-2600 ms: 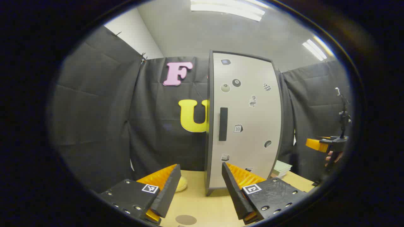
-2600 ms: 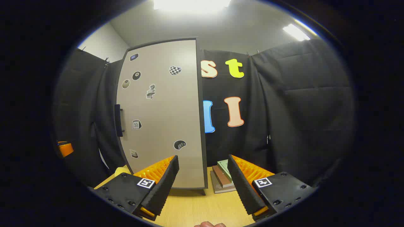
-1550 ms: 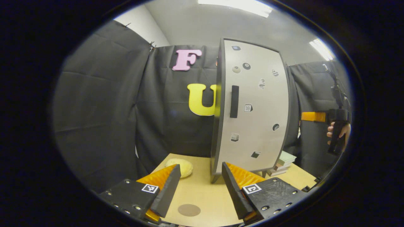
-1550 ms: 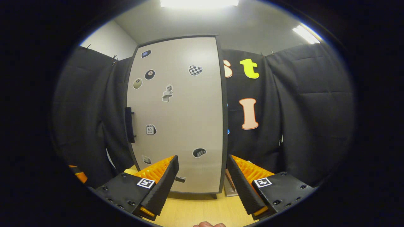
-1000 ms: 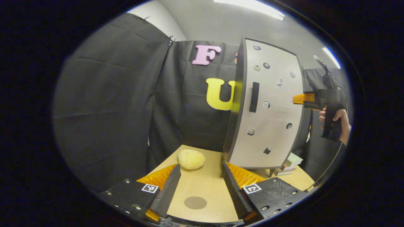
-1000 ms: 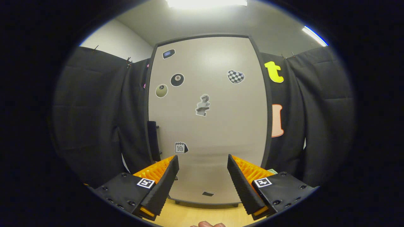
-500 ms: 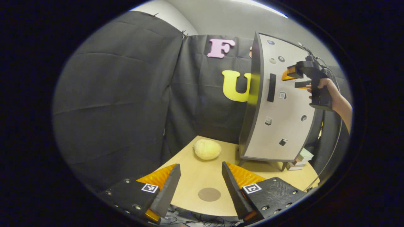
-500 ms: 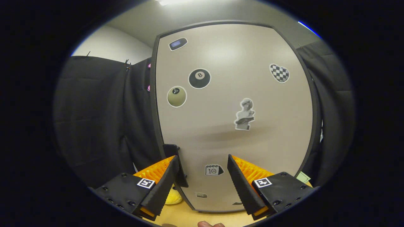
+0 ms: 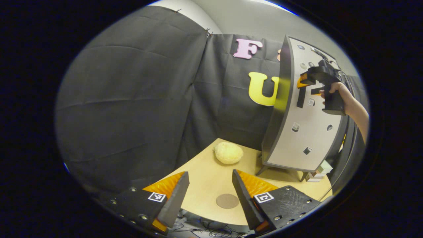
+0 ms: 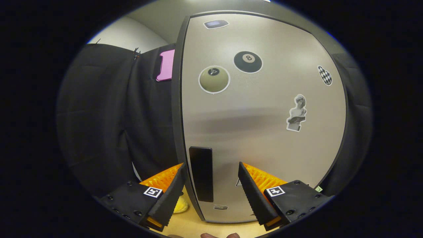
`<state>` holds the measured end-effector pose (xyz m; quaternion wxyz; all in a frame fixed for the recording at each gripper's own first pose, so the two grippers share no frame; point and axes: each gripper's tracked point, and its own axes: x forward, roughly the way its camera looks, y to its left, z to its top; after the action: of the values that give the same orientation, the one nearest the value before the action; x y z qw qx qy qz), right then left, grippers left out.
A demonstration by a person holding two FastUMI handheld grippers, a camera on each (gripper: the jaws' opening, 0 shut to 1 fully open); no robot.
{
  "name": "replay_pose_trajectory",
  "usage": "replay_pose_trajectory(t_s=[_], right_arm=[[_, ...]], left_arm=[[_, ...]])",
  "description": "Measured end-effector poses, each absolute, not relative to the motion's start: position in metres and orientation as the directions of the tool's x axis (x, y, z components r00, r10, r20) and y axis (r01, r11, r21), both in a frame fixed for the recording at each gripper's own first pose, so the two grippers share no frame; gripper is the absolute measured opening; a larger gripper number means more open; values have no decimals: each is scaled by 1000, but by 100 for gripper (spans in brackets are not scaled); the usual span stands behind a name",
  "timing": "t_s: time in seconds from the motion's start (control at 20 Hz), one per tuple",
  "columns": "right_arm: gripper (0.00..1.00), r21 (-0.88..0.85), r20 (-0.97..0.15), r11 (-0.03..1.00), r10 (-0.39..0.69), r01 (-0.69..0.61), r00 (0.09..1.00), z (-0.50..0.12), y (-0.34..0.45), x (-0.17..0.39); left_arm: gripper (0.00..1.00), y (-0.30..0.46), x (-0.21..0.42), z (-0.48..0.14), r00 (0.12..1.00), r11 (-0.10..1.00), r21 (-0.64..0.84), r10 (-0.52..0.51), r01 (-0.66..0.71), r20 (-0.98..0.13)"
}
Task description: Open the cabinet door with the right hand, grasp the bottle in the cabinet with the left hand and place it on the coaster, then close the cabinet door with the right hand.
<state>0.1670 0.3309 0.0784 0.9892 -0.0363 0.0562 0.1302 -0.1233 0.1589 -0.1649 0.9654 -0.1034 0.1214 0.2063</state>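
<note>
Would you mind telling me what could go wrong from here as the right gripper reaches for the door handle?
The open right gripper has the handle between its fingers but no grip yet; closing off-centre, it might slip. The cabinet stands on thin legs, so a hard pull could shift it toward the coaster.

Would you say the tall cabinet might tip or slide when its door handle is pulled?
Possibly: the cabinet looks tall and narrow on small legs, so a hard pull at the handle, which sits fairly high, could rock it. Its smooth tabletop footing may let it slide.

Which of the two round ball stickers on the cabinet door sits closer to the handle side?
The pale olive ball sticker. It sits lower and nearer the door's handle edge; the black eight-ball sticker sits higher and farther toward the middle.
</note>
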Motion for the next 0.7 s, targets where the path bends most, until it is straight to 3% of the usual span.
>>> replay_pose_trajectory(t_s=[0.15, 0.3, 0.5, 0.7], right_arm=[[92, -73, -142, 961, 254, -266, 957, 70, 342, 171], [78, -60, -174, 961, 257, -270, 951, 61, 351, 173], [42, -59, -183, 972, 212, -226, 960, 56, 346, 180], [34, -44, -173, 968, 236, -247, 956, 57, 346, 179]], left_arm=[[78, 162, -127, -169, 880, 887, -154, 381, -434, -285], [79, 160, -129, -171, 880, 889, -155, 376, -431, -290], [82, 157, -131, -166, 884, 897, -130, 376, -423, -279], [79, 152, -132, -165, 889, 901, -134, 367, -413, -275]])
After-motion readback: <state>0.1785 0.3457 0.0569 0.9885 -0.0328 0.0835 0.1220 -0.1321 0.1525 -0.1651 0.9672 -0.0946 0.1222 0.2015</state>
